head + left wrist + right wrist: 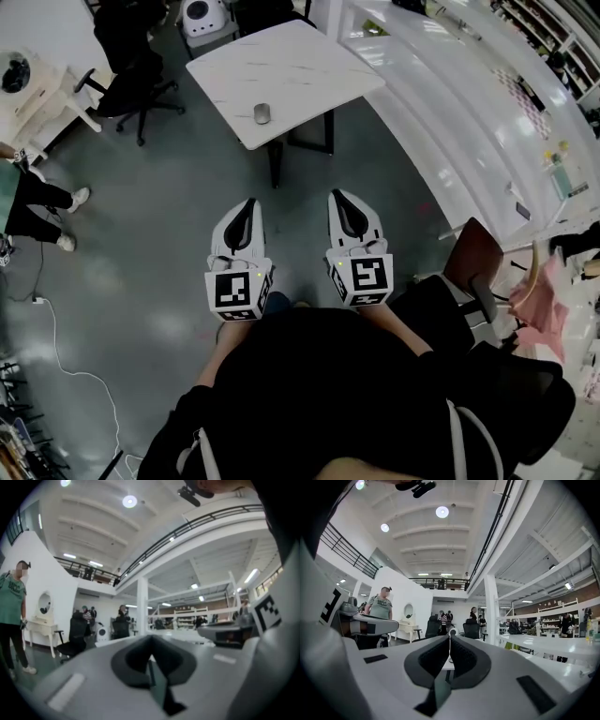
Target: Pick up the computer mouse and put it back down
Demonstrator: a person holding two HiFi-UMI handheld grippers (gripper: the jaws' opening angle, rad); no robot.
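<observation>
A small grey computer mouse (262,113) lies near the front edge of a white marble table (300,56), seen far ahead in the head view. My left gripper (248,203) and right gripper (338,196) are held side by side and level above the grey floor, well short of the table. Both have their jaws closed together with nothing between them. In the left gripper view the left gripper (151,640) points into the hall, and its dark pads meet. In the right gripper view the right gripper (450,640) also shows its pads touching. Neither gripper view shows the mouse.
A black office chair (141,84) stands left of the table. A person in a green shirt (11,597) stands at the far left. A long white counter (450,103) runs along the right, with a brown chair (473,262) near it. A white cable (56,347) lies on the floor.
</observation>
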